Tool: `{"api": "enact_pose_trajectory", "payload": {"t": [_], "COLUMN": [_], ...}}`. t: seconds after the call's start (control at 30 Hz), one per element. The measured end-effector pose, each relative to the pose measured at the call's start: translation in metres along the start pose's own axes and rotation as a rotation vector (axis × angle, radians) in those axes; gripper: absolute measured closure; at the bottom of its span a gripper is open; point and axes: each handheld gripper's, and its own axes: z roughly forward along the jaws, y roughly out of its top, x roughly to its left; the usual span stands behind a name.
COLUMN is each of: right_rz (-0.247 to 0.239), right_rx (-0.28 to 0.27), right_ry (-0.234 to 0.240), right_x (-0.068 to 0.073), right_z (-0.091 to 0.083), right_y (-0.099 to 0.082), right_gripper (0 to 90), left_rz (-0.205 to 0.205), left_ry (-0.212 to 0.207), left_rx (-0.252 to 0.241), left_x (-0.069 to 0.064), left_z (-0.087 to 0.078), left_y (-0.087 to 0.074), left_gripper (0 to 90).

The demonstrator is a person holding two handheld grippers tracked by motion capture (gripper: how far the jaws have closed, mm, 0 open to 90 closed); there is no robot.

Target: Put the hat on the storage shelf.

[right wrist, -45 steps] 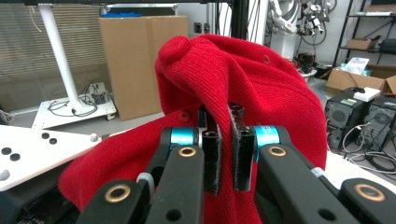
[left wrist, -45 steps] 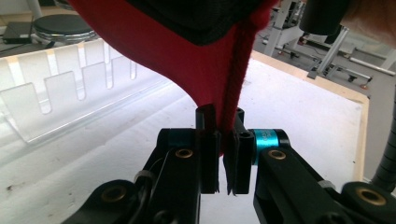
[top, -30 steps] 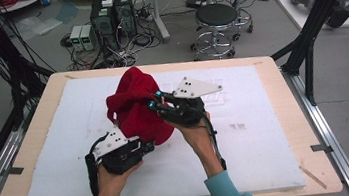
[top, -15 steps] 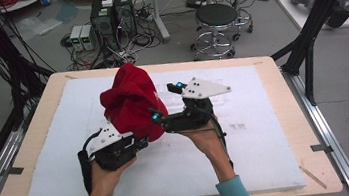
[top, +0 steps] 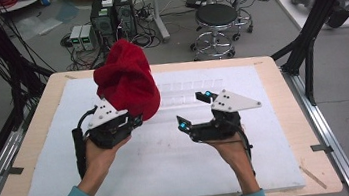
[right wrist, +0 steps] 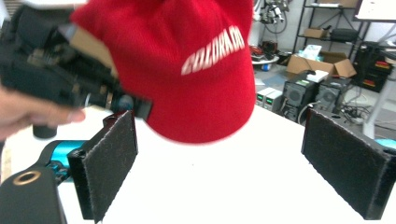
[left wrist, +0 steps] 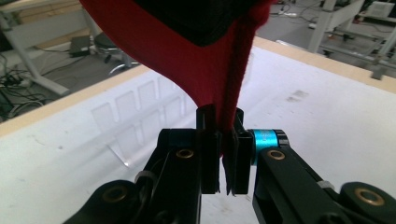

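Red cap (top: 127,81) in left tool (top: 137,120), stools (top: 219,17) beyond table (top: 269,68).

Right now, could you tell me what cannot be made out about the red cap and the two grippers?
- Red cap: in the right gripper view the white lettering is blurred and its end is unclear; the top edge cuts its crown.
- Left gripper: in the high view the cap covers its shut jaw tips.
- Clear plastic tray: faint on the white mat, contents unreadable.
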Motion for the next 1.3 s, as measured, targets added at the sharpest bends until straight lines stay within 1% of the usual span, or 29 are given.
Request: {"api": "enact_pose_trajectory", "payload": {"t": [0.07,0.13,0.17,0.23,0.3,0.43,0.5,0.57,0.63,0.8,0.87,0.9,0.93,1.0,1.07,1.13,1.2,1.23,1.3], "right_rz": [0.002,0.007,0.012,0.008,0.012,0.008,-0.005,-0.006,0.009,0.023,0.032,0.028,0.034,0.03,0.021,0.013,0.016,0.019,0.024], "right_rx": [0.012,0.001,0.005,0.009,0.002,0.004,0.004,0.0,-0.004,-0.041,-0.03,-0.029,-0.028,-0.032,-0.043,-0.059,-0.067,-0.064,-0.074], "right_ry": [-0.019,-0.029,-0.035,-0.052,-0.06,-0.082,-0.092,-0.099,-0.108,-0.118,-0.133,-0.141,-0.146,-0.159,-0.174,-0.184,-0.191,-0.203,-0.204], "right_x": [-0.002,-0.006,-0.007,-0.009,-0.012,-0.017,-0.019,-0.021,-0.023,-0.027,-0.028,-0.028,-0.028,-0.029,-0.028,-0.027,-0.027,-0.027,-0.028], "right_z": [-0.007,-0.016,-0.019,-0.027,-0.034,-0.046,-0.051,-0.057,-0.061,-0.068,-0.068,-0.069,-0.069,-0.07,-0.07,-0.071,-0.07,-0.07,-0.068], "right_y": [-0.006,-0.014,-0.018,-0.025,-0.031,-0.045,-0.053,-0.062,-0.07,-0.09,-0.097,-0.1,-0.103,-0.109,-0.113,-0.117,-0.121,-0.122,-0.124], "right_gripper": [9.7,9.7,9.7,9.7,9.7,9.7,9.7,9.7,9.7,9.7,9.7,9.7,9.7,9.7,9.7,9.7,9.7,9.7,9.7], "left_rz": [0.0,0.0,-0.001,0.004,0.01,0.018,0.021,0.013,0.004,-0.004,0.0,-0.001,-0.001,0.003,0.01,0.023,0.008,0.005,0.005], "left_ry": [0.017,0.033,0.035,0.047,0.06,0.087,0.104,0.117,0.126,0.14,0.148,0.15,0.155,0.166,0.175,0.193,0.201,0.204,0.206], "left_rx": [0.006,0.012,0.018,0.029,0.043,0.067,0.075,0.079,0.088,0.116,0.127,0.129,0.129,0.138,0.15,0.169,0.174,0.174,0.176], "left_x": [0.004,0.007,0.009,0.01,0.013,0.019,0.023,0.026,0.028,0.032,0.033,0.033,0.033,0.034,0.034,0.034,0.034,0.034,0.034], "left_z": [0.004,0.009,0.012,0.018,0.024,0.036,0.042,0.046,0.051,0.062,0.066,0.067,0.069,0.072,0.074,0.076,0.077,0.078,0.08], "left_y": [0.003,0.006,0.006,0.007,0.008,0.009,0.008,0.006,0.004,-0.001,-0.002,-0.003,-0.003,-0.004,-0.005,-0.006,-0.007,-0.007,-0.007], "left_gripper": [85.6,85.6,85.6,85.6,85.6,85.6,85.6,85.6,85.6,85.6,85.6,85.6,85.6,85.6,85.6,85.6,85.6,85.6,85.6]}}
